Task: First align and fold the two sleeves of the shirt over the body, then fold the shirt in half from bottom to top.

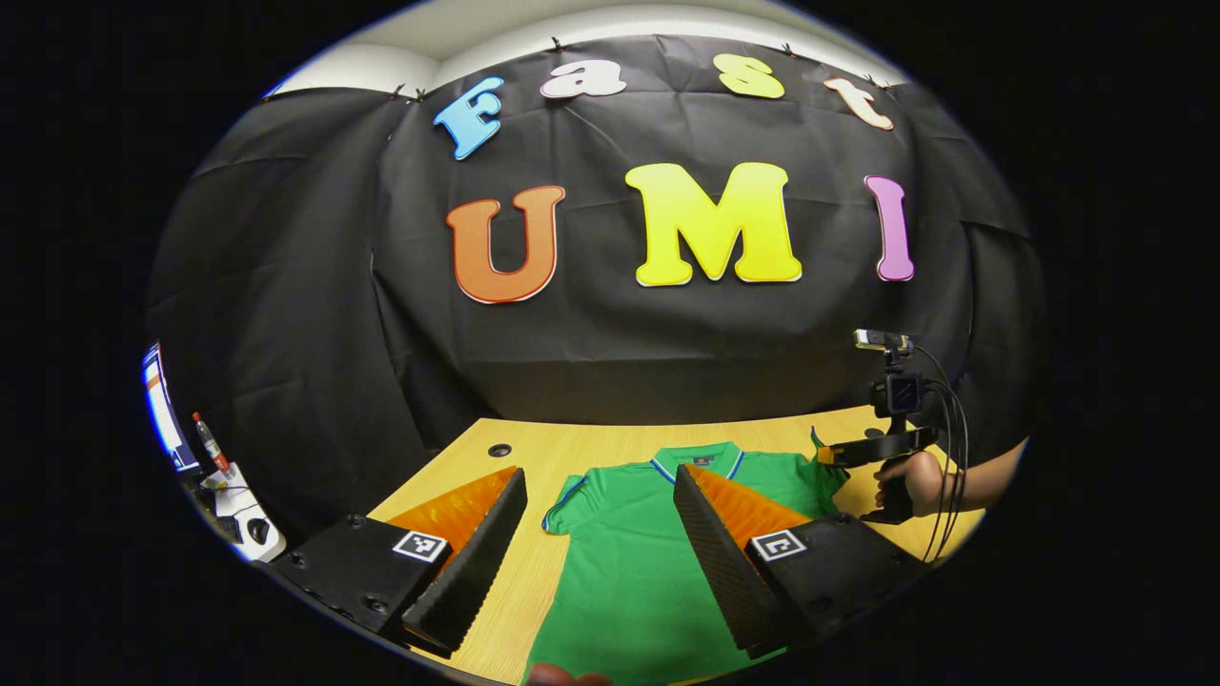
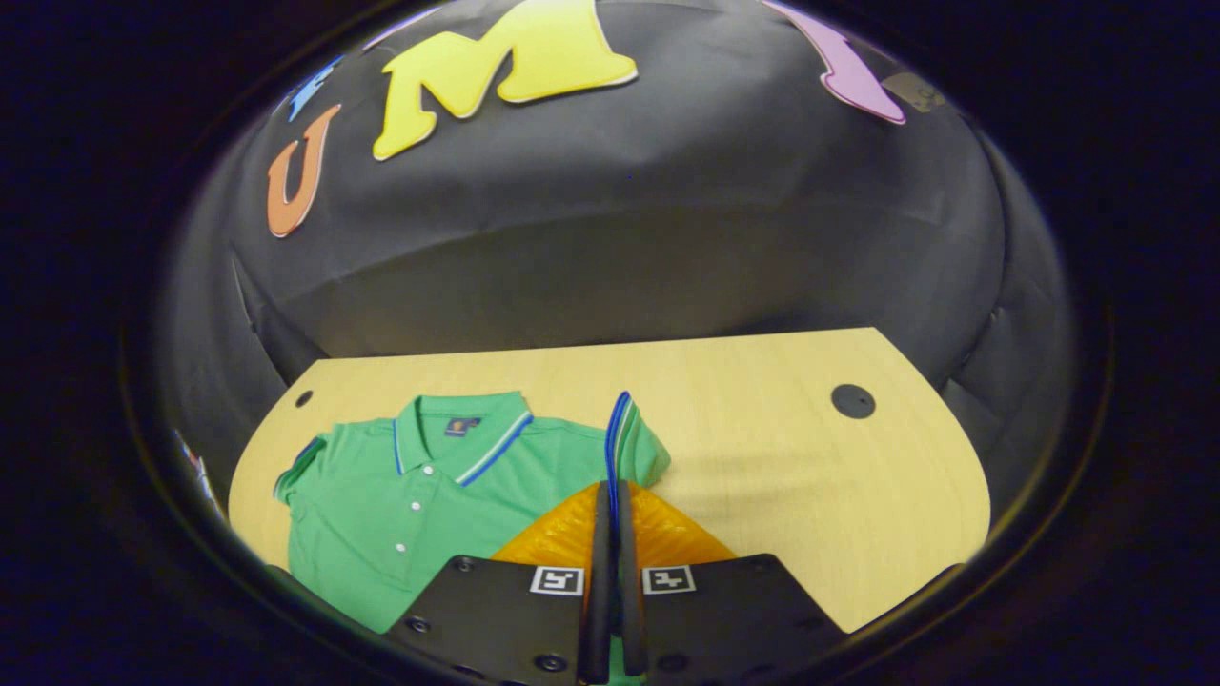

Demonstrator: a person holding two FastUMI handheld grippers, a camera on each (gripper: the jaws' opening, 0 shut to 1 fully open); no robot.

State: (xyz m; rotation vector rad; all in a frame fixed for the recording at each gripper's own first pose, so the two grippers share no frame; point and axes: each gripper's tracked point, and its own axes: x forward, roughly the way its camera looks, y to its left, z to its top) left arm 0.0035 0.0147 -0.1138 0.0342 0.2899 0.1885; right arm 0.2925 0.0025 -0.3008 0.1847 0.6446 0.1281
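The green polo shirt [image 2: 410,495] was laid flat, collar toward the booth wall, on the wooden table [image 2: 810,476]. The right gripper [image 2: 610,495] was clamped on the blue-trimmed cuff of one sleeve [image 2: 624,438], lifted upright. The left gripper [image 1: 600,495] was held wide open above the shirt body, nothing gripped.

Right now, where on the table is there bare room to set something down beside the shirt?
Widest bare patch: the table between the shirt sleeve and the cable hole. A bare strip also runs behind the collar. It is crowded where the right hand-held gripper pinches the sleeve; the left hand-held gripper hangs open over the shirt.
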